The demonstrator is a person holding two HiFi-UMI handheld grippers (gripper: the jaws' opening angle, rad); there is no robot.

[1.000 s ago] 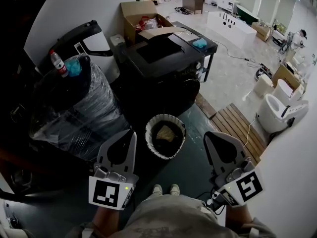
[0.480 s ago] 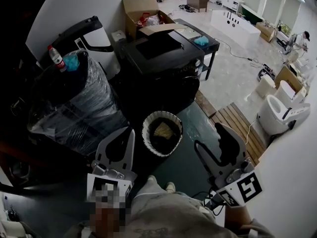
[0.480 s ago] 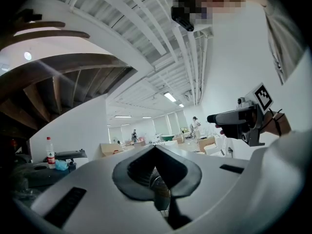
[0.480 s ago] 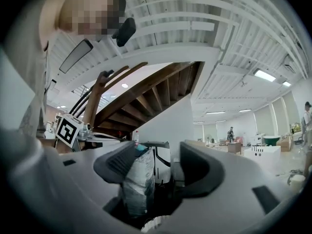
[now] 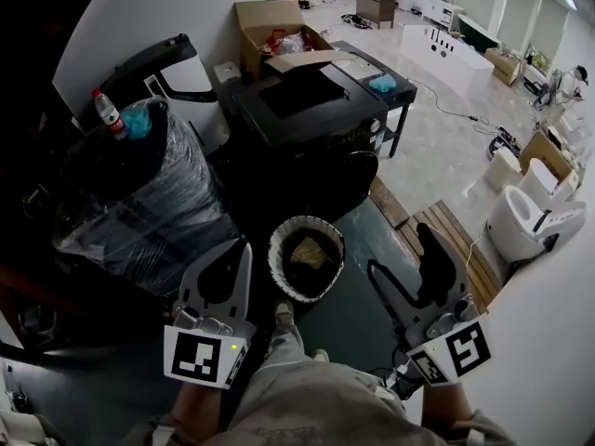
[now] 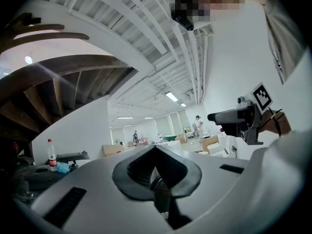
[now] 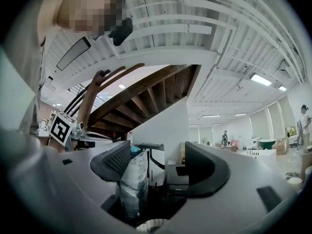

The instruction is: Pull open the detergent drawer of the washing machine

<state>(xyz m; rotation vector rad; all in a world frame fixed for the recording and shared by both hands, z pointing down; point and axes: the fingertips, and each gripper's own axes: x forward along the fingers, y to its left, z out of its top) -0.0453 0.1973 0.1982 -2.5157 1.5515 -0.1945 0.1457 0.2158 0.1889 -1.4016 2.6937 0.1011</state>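
Washing machine (image 5: 307,119) – black, round door facing the person – stands on the floor of a large, pale-tiled showroom, with a cardboard box (image 5: 274,31) behind it. Its top front edge runs lower left to upper right in the head view; the detergent drawer cannot be picked out on the dark front. The machine lies well ahead of both grippers, beyond a waste basket (image 5: 307,258) on a dark mat (image 5: 363,314). Left gripper (image 5: 237,258): jaws closed, empty. Right gripper (image 5: 400,254): jaws have just been opening – now wide apart, gripping nothing.
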